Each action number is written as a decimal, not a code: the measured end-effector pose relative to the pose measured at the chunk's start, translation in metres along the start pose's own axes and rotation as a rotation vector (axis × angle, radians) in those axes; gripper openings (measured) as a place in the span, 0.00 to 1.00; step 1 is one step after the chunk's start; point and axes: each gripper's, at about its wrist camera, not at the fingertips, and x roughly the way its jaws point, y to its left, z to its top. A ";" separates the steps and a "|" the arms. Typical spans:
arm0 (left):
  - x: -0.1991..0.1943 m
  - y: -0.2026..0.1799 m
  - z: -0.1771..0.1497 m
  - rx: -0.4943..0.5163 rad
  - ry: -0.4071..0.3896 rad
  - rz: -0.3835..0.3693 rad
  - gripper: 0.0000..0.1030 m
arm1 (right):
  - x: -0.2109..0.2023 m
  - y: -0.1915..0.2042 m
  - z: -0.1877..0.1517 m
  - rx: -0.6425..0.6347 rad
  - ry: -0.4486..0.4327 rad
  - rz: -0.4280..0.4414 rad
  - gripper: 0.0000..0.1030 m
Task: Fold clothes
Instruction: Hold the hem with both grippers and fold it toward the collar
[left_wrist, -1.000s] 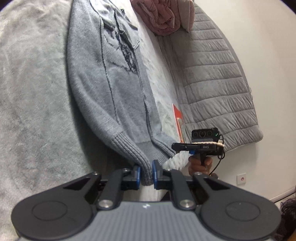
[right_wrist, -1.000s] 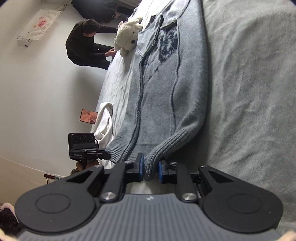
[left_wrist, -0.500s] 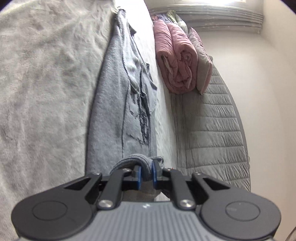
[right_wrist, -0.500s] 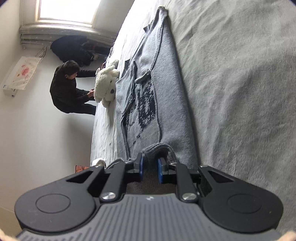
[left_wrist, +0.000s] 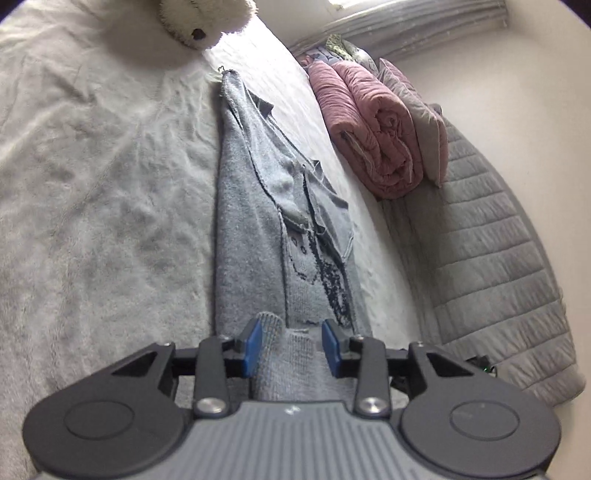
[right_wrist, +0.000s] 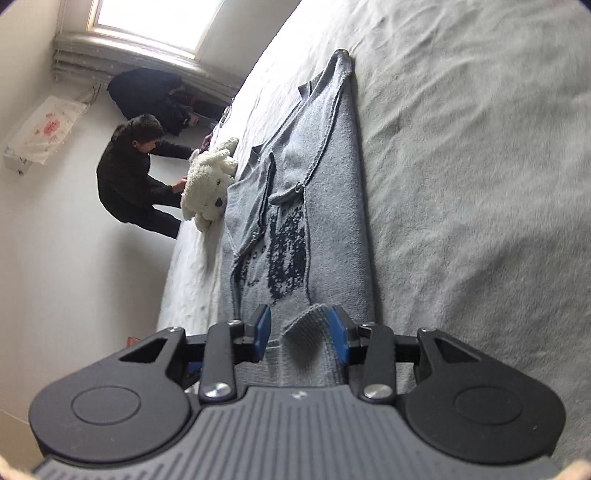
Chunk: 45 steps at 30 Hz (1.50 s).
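We work a grey knit cardigan (left_wrist: 255, 236) spread lengthwise on the bed (left_wrist: 92, 206), its dark pattern facing up and its collar end toward the far side. Starting at our left, the left claw (left_wrist: 291, 341) stands with its blue pads apart, a ribbed cuff (left_wrist: 271, 325) lying loose between them and brushing the left pad; nothing is pinched. Over on the right, the right claw (right_wrist: 301, 330) is likewise spread, with the other ribbed cuff (right_wrist: 314, 321) resting against its right pad and a gap on the other side. Both cuffs lie on top of the cardigan's body, so the sleeves seem folded inward, and we judge the step in hand to be letting them go.

To do this well, we would draw both claws straight back and slightly up, so that the pads do not snag the ribbing and drag the sleeves askew. The knit is soft and may cling. Off the cardigan, a white plush toy (right_wrist: 208, 181) sits near its collar end, and a rolled pink quilt (left_wrist: 369, 125) lies well apart.
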 end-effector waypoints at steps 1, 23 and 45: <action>0.003 0.001 0.000 0.010 0.011 0.011 0.34 | 0.003 0.003 -0.001 -0.028 0.005 -0.017 0.39; 0.026 -0.003 0.037 -0.041 -0.052 -0.105 0.07 | 0.017 0.036 0.025 -0.184 -0.180 -0.045 0.10; 0.052 0.021 0.063 -0.167 -0.159 -0.019 0.37 | 0.055 0.029 0.044 -0.208 -0.259 -0.244 0.29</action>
